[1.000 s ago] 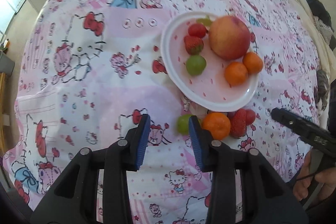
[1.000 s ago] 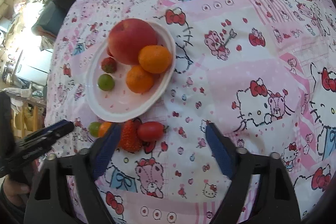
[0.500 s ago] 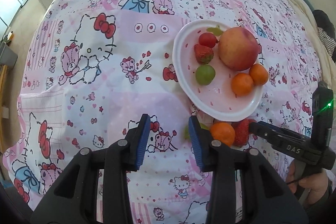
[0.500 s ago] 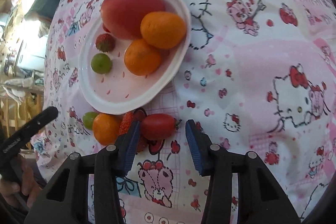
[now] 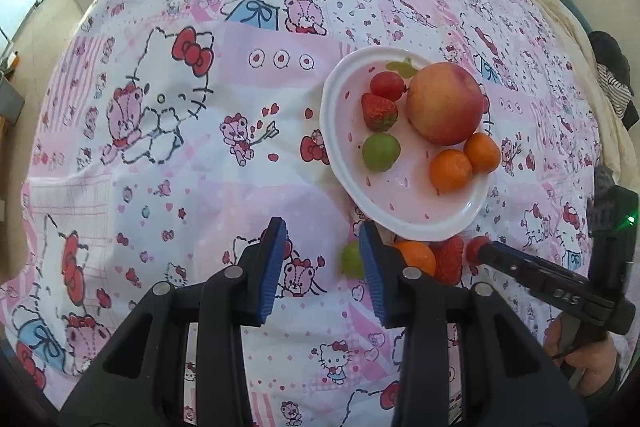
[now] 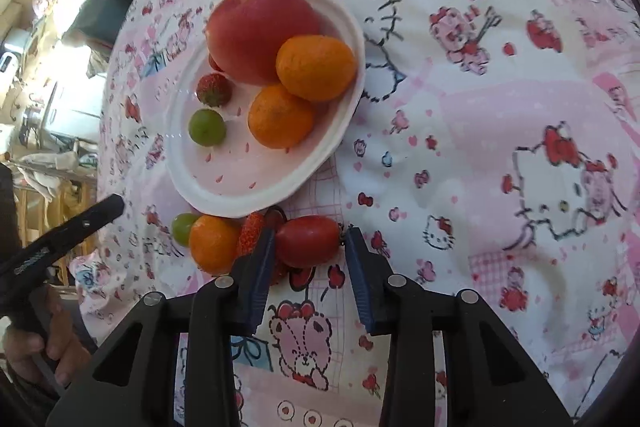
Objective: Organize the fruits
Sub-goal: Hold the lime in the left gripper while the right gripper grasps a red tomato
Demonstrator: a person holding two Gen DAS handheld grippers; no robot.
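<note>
Right gripper (image 6: 308, 247) is down at the cherry tomato (image 6: 307, 241), fingers apart, one on each long side. The left finger looks touching or nearly so, the right finger sits at the stem end; not clamped yet.

The tomato lies on the Hello Kitty bedspread (image 6: 500, 107), just below the rim of the white plate (image 6: 224, 195), in a row with a strawberry (image 6: 250, 229), a tangerine (image 6: 214, 243) and a green grape (image 6: 182, 227). The strawberry touches the left finger's outer side.

Handling, as a judgement: the tomato is light, smooth-skinned, slippery and soft, so it bursts if squeezed hard. Take it across the short middle with a gentle close. The soft bed gives under it, so it may roll.

On the plate are a peach (image 6: 260, 31), two tangerines (image 6: 316, 67), a strawberry, a green grape, and in the left view another cherry tomato (image 5: 387, 85).

Left gripper (image 5: 322, 259) hovers idle, fingers well apart, nothing between them; the loose grape (image 5: 351, 259) shows just beside its right finger.

Versus half a second ago, the right gripper has advanced so the tomato now sits between the finger tips instead of ahead of them. The gap looks much the same. The left view is pulled back slightly and the fruits have not moved.
</note>
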